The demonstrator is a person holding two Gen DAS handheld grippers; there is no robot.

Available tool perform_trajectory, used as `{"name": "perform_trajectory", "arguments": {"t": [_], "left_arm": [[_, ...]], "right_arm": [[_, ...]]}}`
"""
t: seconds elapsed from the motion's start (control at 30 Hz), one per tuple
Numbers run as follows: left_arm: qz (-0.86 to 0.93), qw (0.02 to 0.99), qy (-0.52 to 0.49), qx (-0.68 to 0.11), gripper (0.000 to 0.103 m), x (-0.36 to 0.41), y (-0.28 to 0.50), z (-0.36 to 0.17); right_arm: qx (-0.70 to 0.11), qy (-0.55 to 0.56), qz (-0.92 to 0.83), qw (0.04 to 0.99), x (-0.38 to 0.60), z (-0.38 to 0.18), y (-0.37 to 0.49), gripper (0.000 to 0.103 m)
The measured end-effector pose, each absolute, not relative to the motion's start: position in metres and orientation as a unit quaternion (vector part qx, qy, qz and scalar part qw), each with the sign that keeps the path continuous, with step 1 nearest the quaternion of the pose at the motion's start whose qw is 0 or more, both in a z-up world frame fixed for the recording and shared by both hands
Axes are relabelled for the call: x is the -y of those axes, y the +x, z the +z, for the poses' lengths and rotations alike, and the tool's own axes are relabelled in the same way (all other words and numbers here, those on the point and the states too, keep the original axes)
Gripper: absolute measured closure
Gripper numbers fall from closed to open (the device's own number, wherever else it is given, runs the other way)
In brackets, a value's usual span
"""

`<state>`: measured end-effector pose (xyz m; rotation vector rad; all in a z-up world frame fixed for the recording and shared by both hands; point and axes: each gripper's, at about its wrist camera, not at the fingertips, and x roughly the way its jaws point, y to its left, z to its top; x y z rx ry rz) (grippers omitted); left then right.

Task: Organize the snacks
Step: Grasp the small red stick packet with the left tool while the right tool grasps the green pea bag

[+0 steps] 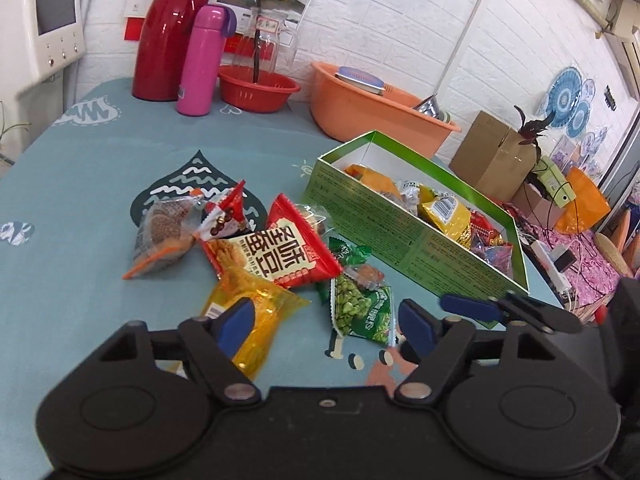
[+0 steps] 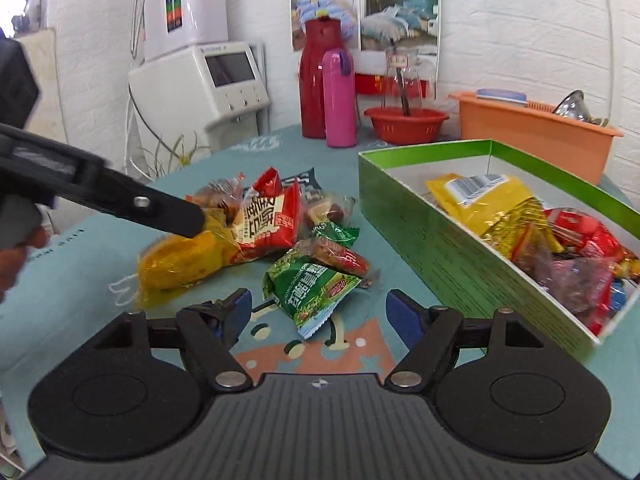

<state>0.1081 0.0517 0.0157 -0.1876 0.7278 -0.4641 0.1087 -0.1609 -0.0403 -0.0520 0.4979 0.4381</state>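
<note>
A pile of snack packets lies on the teal tablecloth: a yellow packet point(image 1: 256, 320), a red packet with big characters point(image 1: 276, 252), a green pea packet point(image 1: 360, 308) and a clear brown packet point(image 1: 164, 232). A green box point(image 1: 408, 224) at the right holds several packets. My left gripper point(image 1: 326, 326) is open, its left finger over the yellow packet. My right gripper point(image 2: 318, 314) is open just in front of the green pea packet point(image 2: 312, 288), with the box point(image 2: 440, 248) at its right. The left gripper's finger point(image 2: 168, 210) reaches over the yellow packet point(image 2: 184, 256).
At the back stand a red thermos point(image 1: 168, 36), a pink bottle point(image 1: 200, 64), a red basket point(image 1: 258, 88) with a glass jar, and an orange basin point(image 1: 372, 108). A white machine point(image 2: 208, 84) stands beyond the table's left edge. Cardboard boxes point(image 1: 492, 156) sit past the right edge.
</note>
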Motion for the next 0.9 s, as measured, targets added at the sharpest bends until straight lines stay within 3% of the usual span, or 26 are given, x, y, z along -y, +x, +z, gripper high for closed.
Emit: {"name": "perform_trajectory", "arguments": {"t": [0.27, 0.3, 0.43, 0.53, 0.6, 0.9], "left_arm": [[-0.243, 0.899, -0.094, -0.353, 0.0, -0.053, 0.108, 0.017], [-0.249, 0.897, -0.094, -0.354, 0.0, -0.051, 0.108, 0.016], [-0.276, 0.884, -0.083, -0.367, 0.01, -0.038, 0.108, 0.008], [-0.296, 0.871, -0.081, -0.383, 0.01, -0.026, 0.104, -0.003], [-0.304, 0.864, -0.081, -0.393, 0.01, -0.017, 0.1, -0.01], [-0.291, 0.862, -0.093, -0.405, 0.01, -0.01, 0.097, -0.018]], "right_arm": [[-0.281, -0.036, 0.221, 0.933, 0.135, -0.055, 0.147, 0.0], [-0.289, -0.032, 0.236, 0.927, 0.135, -0.056, 0.146, 0.014], [-0.294, -0.063, 0.263, 0.917, 0.137, -0.054, 0.123, 0.018], [-0.296, -0.072, 0.265, 0.915, 0.147, -0.053, 0.101, 0.016], [-0.297, -0.072, 0.261, 0.916, 0.154, -0.054, 0.089, 0.002], [-0.285, -0.048, 0.245, 0.925, 0.159, -0.052, 0.082, 0.0]]}}
